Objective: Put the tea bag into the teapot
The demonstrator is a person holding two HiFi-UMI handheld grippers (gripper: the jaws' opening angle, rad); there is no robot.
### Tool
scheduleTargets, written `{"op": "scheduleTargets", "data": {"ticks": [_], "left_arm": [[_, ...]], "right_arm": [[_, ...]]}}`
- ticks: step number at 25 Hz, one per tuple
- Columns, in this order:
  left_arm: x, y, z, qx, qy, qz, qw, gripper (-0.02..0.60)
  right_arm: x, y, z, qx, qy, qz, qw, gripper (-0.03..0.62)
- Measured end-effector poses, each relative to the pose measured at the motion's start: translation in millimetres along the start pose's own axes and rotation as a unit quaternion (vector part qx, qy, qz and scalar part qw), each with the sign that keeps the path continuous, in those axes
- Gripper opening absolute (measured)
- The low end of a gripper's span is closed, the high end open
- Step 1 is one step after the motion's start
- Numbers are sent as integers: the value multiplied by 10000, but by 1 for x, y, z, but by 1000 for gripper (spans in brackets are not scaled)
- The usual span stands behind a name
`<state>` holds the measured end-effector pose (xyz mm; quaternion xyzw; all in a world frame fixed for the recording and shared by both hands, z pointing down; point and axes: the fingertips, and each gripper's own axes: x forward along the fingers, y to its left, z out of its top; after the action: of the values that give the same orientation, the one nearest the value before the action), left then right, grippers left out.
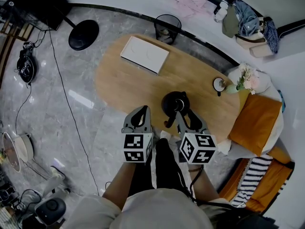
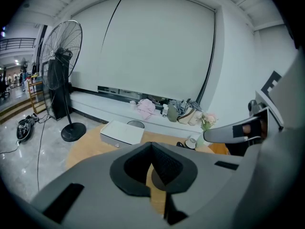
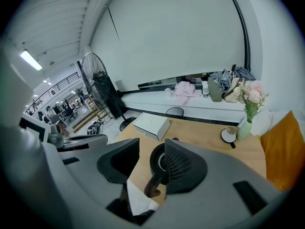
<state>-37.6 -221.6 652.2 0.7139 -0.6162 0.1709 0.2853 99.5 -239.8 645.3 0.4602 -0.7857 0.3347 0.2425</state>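
Observation:
The black teapot [image 1: 173, 102] stands on the oval wooden table [image 1: 124, 82] near its front edge. In the right gripper view the teapot [image 3: 156, 158] shows just beyond the jaws, its brown handle pointing toward me. A white tea bag [image 1: 164, 135] lies at the table's near edge, between the two grippers; the tea bag [image 3: 139, 200] sits below the right jaws. My right gripper [image 1: 181, 114] [image 3: 147, 165] is open and holds nothing. My left gripper [image 1: 142, 110] [image 2: 152, 147] hovers left of the teapot, its pads meeting at the tips with nothing in them.
A white flat box [image 1: 144, 54] lies at the table's far side. A cup on a saucer [image 1: 219, 84] and a vase of flowers [image 1: 244, 79] stand at the right end. An orange cushion [image 1: 256, 123] is to the right, a standing fan [image 2: 61, 75] to the left.

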Motion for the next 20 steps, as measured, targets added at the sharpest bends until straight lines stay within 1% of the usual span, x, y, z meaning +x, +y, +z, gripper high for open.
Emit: {"op": "scheduleTargets", "data": {"ticks": [3, 5, 7, 12, 17, 20], "left_arm": [[-1, -2, 6, 32, -14, -10, 10000, 5], [-3, -3, 11, 64, -40, -16, 10000, 5], [-5, -3, 20, 109, -96, -16, 9999, 5], [-11, -5, 48, 197, -292, -37, 9994, 6], [-16, -17, 77, 370, -530, -178, 9977, 5], [-18, -27, 97, 474, -666, -293, 9962, 5]], "right_arm": [[-2, 0, 5, -10, -32, -5, 10000, 176], [-5, 0, 10, -32, -66, -16, 10000, 163], [-9, 0, 17, -70, -127, -43, 9999, 138], [-23, -3, 35, -67, -293, -164, 9994, 110], [-42, -4, 56, -142, -569, -318, 9978, 64], [-53, -3, 71, -187, -770, -344, 9963, 51]]}}
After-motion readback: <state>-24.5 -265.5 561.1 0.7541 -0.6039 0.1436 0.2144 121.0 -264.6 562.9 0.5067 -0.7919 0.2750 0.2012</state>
